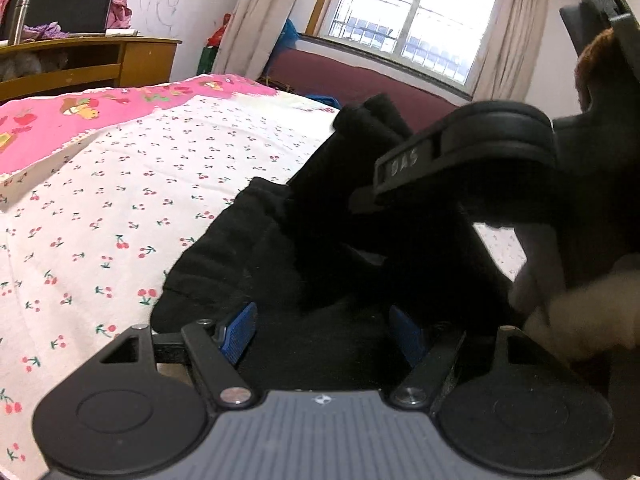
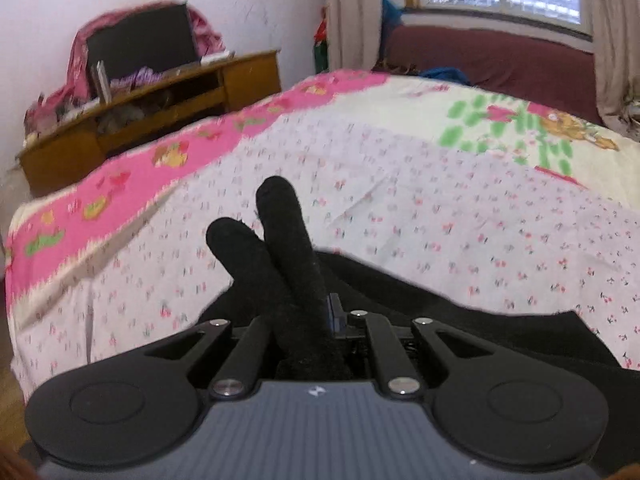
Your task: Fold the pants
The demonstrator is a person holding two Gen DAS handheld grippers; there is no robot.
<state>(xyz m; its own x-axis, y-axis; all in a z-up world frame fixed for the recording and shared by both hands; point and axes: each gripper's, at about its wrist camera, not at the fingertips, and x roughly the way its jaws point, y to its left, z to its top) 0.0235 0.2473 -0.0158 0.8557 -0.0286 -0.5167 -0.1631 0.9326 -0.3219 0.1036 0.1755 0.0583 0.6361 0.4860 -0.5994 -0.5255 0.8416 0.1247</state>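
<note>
Black pants [image 1: 320, 220] lie bunched on the cherry-print bed sheet [image 1: 120, 200]. My left gripper [image 1: 324, 332] hovers low over their near part. Its blue pads [image 1: 240, 332] stand wide apart and open, with dark cloth below them and nothing pinched. In the right wrist view my right gripper [image 2: 308, 320] is shut on a bunch of the pants [image 2: 276, 248], and two rounded folds stick up past the fingers. In the left wrist view the right gripper's black body [image 1: 480, 140] hangs over the pants at the right, held by a hand in a fuzzy cream sleeve [image 1: 580, 312].
The bed sheet [image 2: 440, 220] has a pink cartoon border [image 1: 60, 120] at the far side. Beyond it stand a wooden cabinet [image 2: 160, 108] with a dark screen, a maroon bench [image 2: 500, 56] and a curtained window [image 1: 412, 12].
</note>
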